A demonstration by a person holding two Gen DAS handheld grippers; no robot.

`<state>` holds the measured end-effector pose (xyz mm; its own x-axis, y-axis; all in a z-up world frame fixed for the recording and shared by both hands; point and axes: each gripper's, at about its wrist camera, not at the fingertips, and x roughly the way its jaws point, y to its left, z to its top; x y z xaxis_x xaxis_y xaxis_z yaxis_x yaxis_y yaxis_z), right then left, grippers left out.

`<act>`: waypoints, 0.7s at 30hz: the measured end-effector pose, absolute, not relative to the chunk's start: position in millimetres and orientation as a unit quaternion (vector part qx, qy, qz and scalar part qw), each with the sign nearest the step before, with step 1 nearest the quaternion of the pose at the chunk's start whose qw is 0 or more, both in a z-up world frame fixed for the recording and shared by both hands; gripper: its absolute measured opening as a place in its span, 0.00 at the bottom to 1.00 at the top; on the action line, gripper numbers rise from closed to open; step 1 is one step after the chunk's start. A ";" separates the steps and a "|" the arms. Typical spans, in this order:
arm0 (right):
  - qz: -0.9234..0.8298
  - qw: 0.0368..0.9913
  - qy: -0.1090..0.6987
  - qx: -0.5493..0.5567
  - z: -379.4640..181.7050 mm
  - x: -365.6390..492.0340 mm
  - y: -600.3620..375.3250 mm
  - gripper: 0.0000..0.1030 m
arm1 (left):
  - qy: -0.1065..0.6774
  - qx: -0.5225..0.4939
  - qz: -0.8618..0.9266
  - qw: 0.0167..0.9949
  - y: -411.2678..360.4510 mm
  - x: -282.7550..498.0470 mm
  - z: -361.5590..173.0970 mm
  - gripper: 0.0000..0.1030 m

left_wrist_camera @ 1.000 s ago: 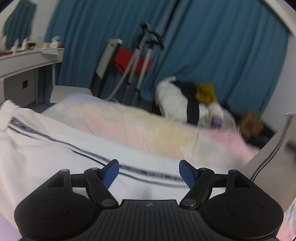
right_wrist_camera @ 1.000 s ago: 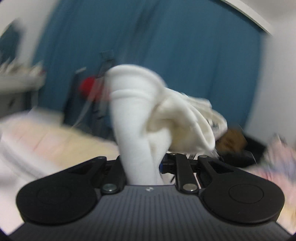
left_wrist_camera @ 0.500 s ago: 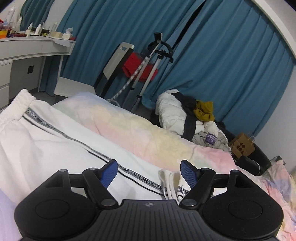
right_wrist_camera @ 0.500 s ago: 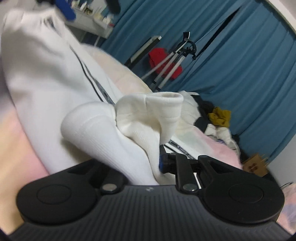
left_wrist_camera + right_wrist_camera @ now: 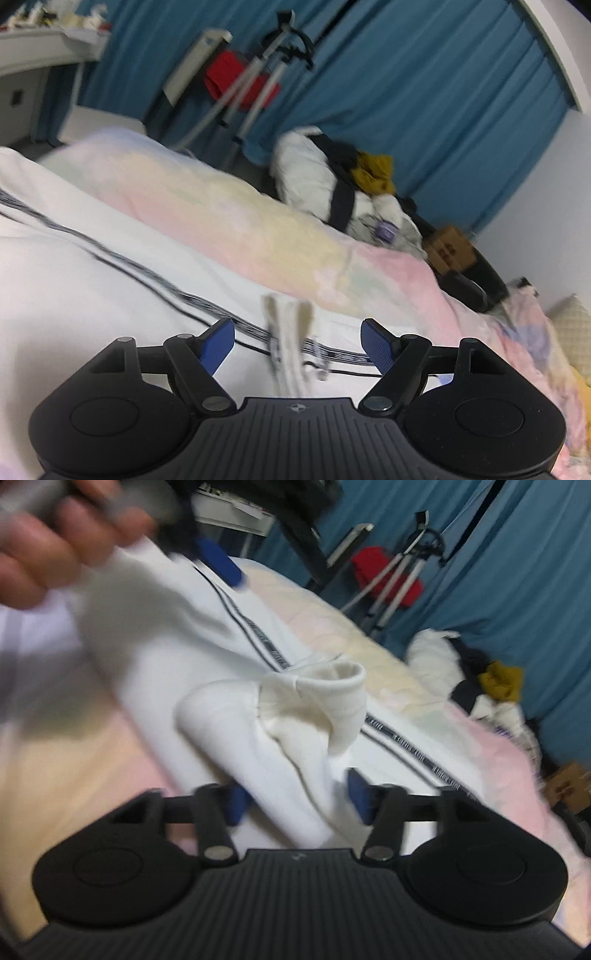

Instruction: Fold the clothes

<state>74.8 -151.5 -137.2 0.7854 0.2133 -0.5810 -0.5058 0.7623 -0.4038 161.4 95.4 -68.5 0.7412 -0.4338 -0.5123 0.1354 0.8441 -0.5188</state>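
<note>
White trousers with a dark side stripe lie spread on the pastel bed. My left gripper is open just above them, with the trouser cuff between its blue fingers. In the right wrist view the folded-back trouser leg with its ribbed cuff lies on the trousers. My right gripper is open, its jaws on either side of that leg fabric. The left gripper's blue fingertip and the hand holding it show at the top left.
Blue curtains hang behind the bed. A tripod and red item stand beyond the bed. A pile of clothes and a cardboard box sit at the far side. A white desk is at left.
My right gripper has opened and let go of the trouser leg, which now lies folded over the trousers. My left gripper stayed open and shifted slightly over the cuff.
</note>
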 end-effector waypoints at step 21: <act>0.346 0.893 0.188 -0.219 -117.3 134.8 -172.0 0.66 | 0.432 -0.212 -0.245 0.842 42.7 282.3 -142.3 0.08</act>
<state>134.8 -172.0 -117.3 0.6905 0.5354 -0.4863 -0.6996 0.6652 -0.2610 282.3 42.7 -142.3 0.5071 -0.5961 -0.6225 0.2302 0.7897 -0.5686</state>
